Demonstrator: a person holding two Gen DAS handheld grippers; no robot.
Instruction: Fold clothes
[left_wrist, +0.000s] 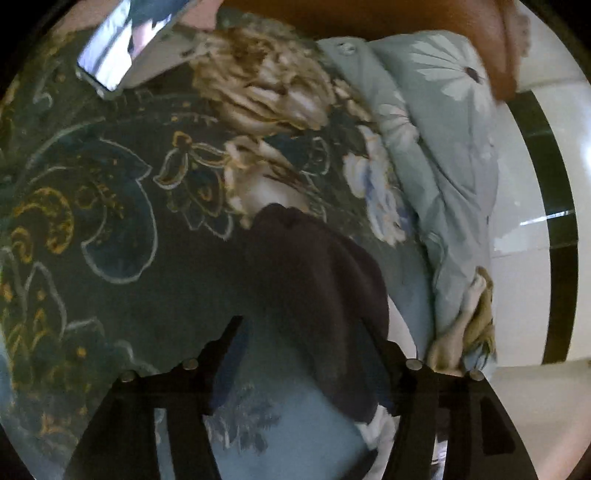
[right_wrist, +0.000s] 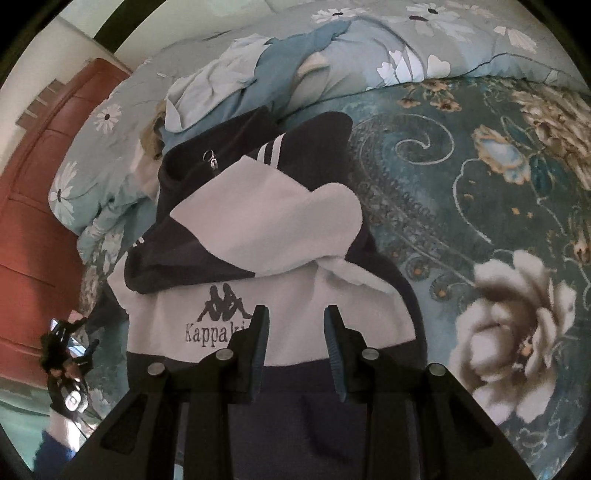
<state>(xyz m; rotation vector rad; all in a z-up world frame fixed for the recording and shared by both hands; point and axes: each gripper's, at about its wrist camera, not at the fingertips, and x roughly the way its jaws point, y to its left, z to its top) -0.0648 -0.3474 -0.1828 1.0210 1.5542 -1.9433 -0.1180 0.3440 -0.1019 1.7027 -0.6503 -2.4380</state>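
Observation:
A navy and white zip jacket (right_wrist: 266, 221) with a Kappa logo lies partly folded on the teal floral bedspread (right_wrist: 461, 192). One white and navy sleeve is laid across its chest. My right gripper (right_wrist: 295, 332) hovers over the jacket's white lower part, open by a narrow gap with nothing pinched. In the left wrist view the jacket's navy part (left_wrist: 314, 266) lies on the bedspread (left_wrist: 110, 221) and runs in between the wide-set fingers of my left gripper (left_wrist: 312, 332), which is open and grips nothing. The left gripper (right_wrist: 68, 354) also shows at the lower left of the right wrist view, held by a hand.
A light blue daisy-print duvet (right_wrist: 369, 48) is bunched along the bed's far side with a pale blue garment (right_wrist: 207, 92) on it. A red-brown wardrobe (right_wrist: 37, 221) stands beside the bed. A phone (left_wrist: 122, 48) lies on the bedspread. White floor tiles (left_wrist: 524, 184) lie past the bed's edge.

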